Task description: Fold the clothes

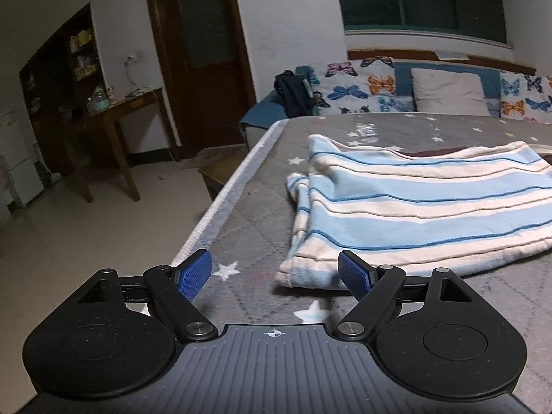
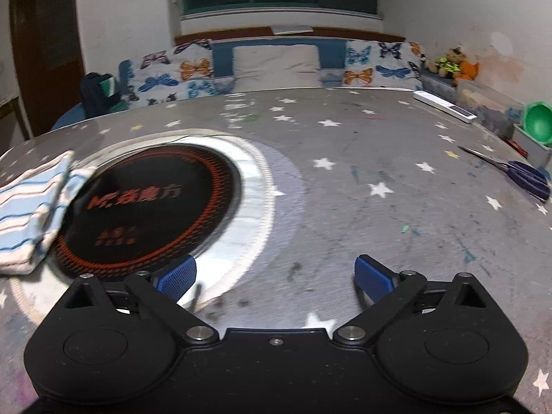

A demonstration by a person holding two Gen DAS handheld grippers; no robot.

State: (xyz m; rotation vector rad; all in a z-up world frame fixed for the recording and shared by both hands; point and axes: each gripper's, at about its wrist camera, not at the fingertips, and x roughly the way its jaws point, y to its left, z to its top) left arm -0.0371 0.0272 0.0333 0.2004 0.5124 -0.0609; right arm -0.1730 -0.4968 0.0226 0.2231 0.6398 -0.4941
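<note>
A folded garment with light blue and cream stripes (image 1: 414, 207) lies on the grey star-patterned table cover (image 1: 248, 227). My left gripper (image 1: 274, 274) is open and empty, just in front of the garment's near left corner. In the right wrist view the garment (image 2: 31, 210) lies at the far left, partly over a round black and orange cooktop (image 2: 151, 207) set in the table. My right gripper (image 2: 274, 276) is open and empty, low over the table (image 2: 379, 179) to the right of the garment, apart from it.
Blue-handled scissors (image 2: 524, 176) and a white remote (image 2: 445, 107) lie at the table's right edge, near a green bowl (image 2: 538, 124). Butterfly-print cushions (image 2: 172, 76) and a pillow (image 2: 276, 65) line the back. The table's left edge (image 1: 214, 214) drops to floor with a wooden desk (image 1: 114, 138).
</note>
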